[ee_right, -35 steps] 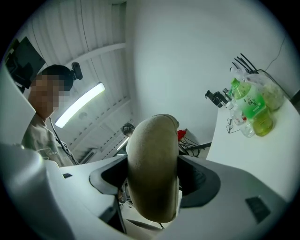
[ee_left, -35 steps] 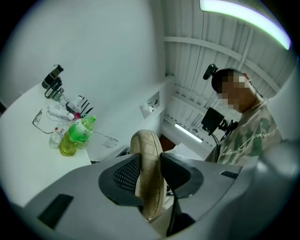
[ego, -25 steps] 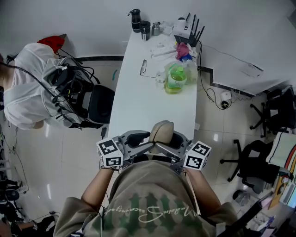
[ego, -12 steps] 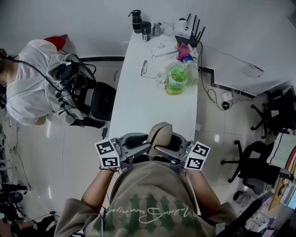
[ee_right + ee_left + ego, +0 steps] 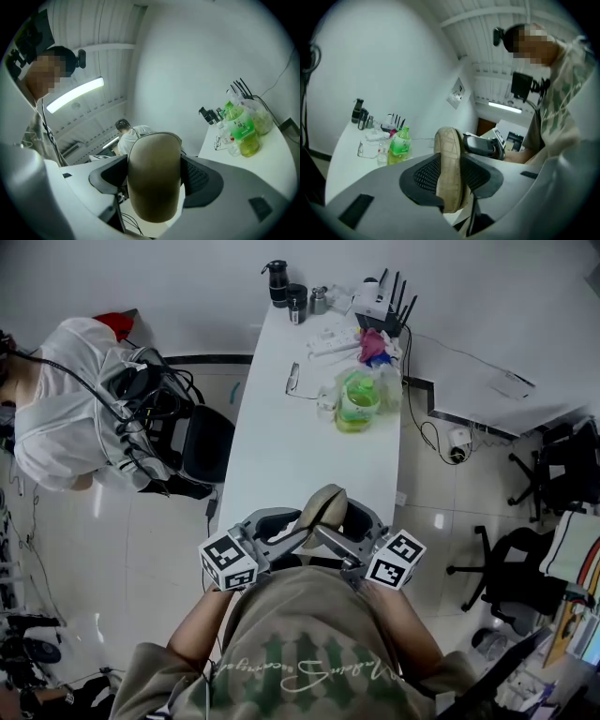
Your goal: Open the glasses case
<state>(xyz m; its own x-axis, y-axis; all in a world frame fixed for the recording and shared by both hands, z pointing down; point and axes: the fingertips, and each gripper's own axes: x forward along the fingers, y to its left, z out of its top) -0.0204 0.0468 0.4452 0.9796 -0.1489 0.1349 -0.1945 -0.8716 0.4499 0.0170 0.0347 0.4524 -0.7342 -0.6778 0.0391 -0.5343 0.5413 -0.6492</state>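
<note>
The left tool [image 5: 451,176] and right tool [image 5: 154,183] are each clamping the closed tan case [image 5: 322,509], holding it in the air over the near end of the tabletop [image 5: 281,446]. Since a second ago both tools are rolling slightly, so the case is turning edge-up, probably to expose its seam; nothing is opening yet. The bottle [image 5: 355,399] label is proving too small to read.

Office or lab workroom. Long white bench [image 5: 314,460] along plain wall, carrying router [image 5: 380,298] with antennas, green drink bottle [image 5: 356,397], spectacles [image 5: 292,379]. Swivel office chair [image 5: 204,451] on glossy tiled floor [image 5: 141,549]. Socket box [image 5: 457,439] with trailing cables. Second person [image 5: 66,418] wearing cabled rig. Strip light [image 5: 75,94] on slatted ceiling.
</note>
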